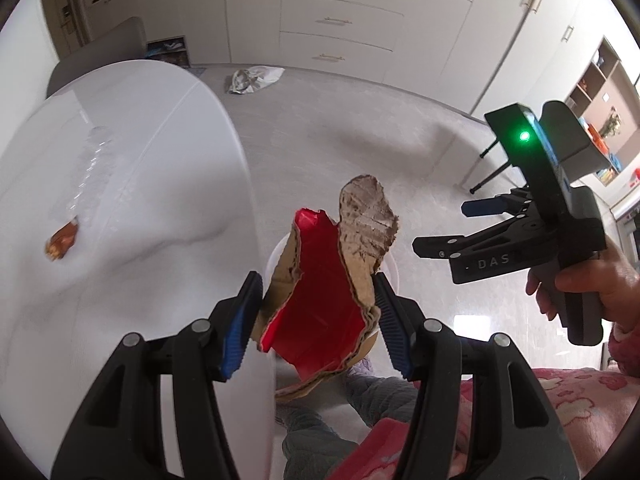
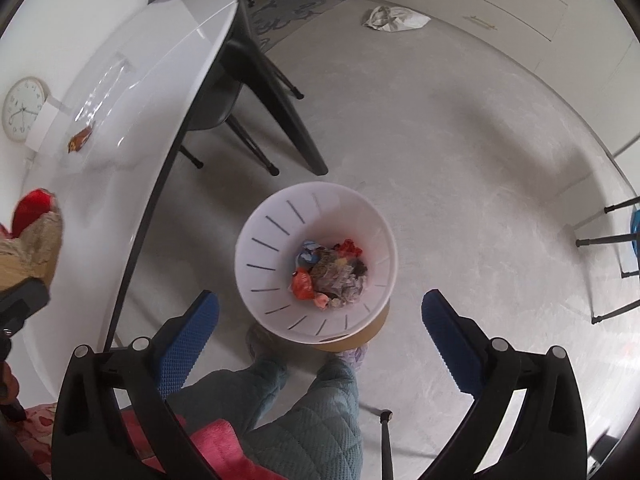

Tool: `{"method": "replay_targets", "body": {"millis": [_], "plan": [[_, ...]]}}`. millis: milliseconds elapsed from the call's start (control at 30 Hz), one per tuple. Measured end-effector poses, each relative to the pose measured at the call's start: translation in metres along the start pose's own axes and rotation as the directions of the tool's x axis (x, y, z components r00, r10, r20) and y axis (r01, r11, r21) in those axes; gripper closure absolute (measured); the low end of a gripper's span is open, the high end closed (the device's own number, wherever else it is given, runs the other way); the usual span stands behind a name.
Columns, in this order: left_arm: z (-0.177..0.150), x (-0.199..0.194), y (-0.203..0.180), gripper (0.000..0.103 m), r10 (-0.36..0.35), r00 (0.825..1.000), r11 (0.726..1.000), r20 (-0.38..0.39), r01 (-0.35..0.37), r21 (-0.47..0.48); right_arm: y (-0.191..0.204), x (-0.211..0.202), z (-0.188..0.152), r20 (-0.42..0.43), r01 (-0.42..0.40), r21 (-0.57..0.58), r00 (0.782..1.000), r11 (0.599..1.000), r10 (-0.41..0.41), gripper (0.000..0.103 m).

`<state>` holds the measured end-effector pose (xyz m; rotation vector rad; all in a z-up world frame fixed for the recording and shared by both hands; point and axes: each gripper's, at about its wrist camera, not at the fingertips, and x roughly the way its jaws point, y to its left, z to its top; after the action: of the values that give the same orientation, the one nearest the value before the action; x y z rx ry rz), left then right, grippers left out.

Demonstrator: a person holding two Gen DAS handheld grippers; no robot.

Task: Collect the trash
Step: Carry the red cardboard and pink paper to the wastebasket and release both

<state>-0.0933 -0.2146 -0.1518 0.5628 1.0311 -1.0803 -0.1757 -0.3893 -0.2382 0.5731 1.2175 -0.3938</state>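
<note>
My left gripper (image 1: 318,316) is shut on a torn piece of red-faced cardboard (image 1: 320,300) and holds it in the air beside the white table's edge, over the white trash bin (image 1: 280,252), which is mostly hidden behind it. The cardboard also shows at the left edge of the right wrist view (image 2: 32,236). My right gripper (image 2: 320,320) is open and empty above the bin (image 2: 260,256), which holds several crumpled wrappers (image 2: 332,272). It also shows in the left wrist view (image 1: 440,226). A brown candy wrapper (image 1: 62,240) and clear plastic (image 1: 90,164) lie on the table (image 1: 132,208).
A crumpled bag (image 1: 254,78) lies on the floor near the cabinet drawers (image 1: 340,20). A dark chair (image 2: 224,96) and black table leg (image 2: 288,120) stand under the table. My legs and slippers (image 2: 304,396) are next to the bin. Thin black legs of a stand (image 2: 608,240) are on the right.
</note>
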Motion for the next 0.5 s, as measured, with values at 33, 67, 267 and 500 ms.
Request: {"method": "replay_targets", "body": {"millis": [33, 67, 267, 500], "plan": [[0.004, 0.006, -0.004, 0.048, -0.007, 1.0, 1.0, -0.006, 0.007, 0.009, -0.005, -0.002, 0.0, 0.006, -0.001, 0.009, 1.0, 1.0, 0.001, 0.002], [0.008, 0.01, -0.008, 0.048, -0.008, 1.0, 1.0, -0.013, 0.008, 0.016, -0.011, -0.004, -0.001, 0.011, -0.002, 0.017, 1.0, 1.0, 0.002, 0.002], [0.026, 0.031, -0.023, 0.013, 0.004, 0.999, 1.0, -0.04, -0.003, 0.022, -0.035, -0.012, -0.002, 0.023, 0.0, 0.069, 1.0, 0.998, -0.002, 0.002], [0.036, 0.029, -0.025, 0.008, 0.003, 0.999, 1.0, -0.036, -0.004, -0.028, -0.049, -0.015, -0.004, 0.037, -0.013, 0.114, 0.999, 0.993, 0.009, 0.002]]}}
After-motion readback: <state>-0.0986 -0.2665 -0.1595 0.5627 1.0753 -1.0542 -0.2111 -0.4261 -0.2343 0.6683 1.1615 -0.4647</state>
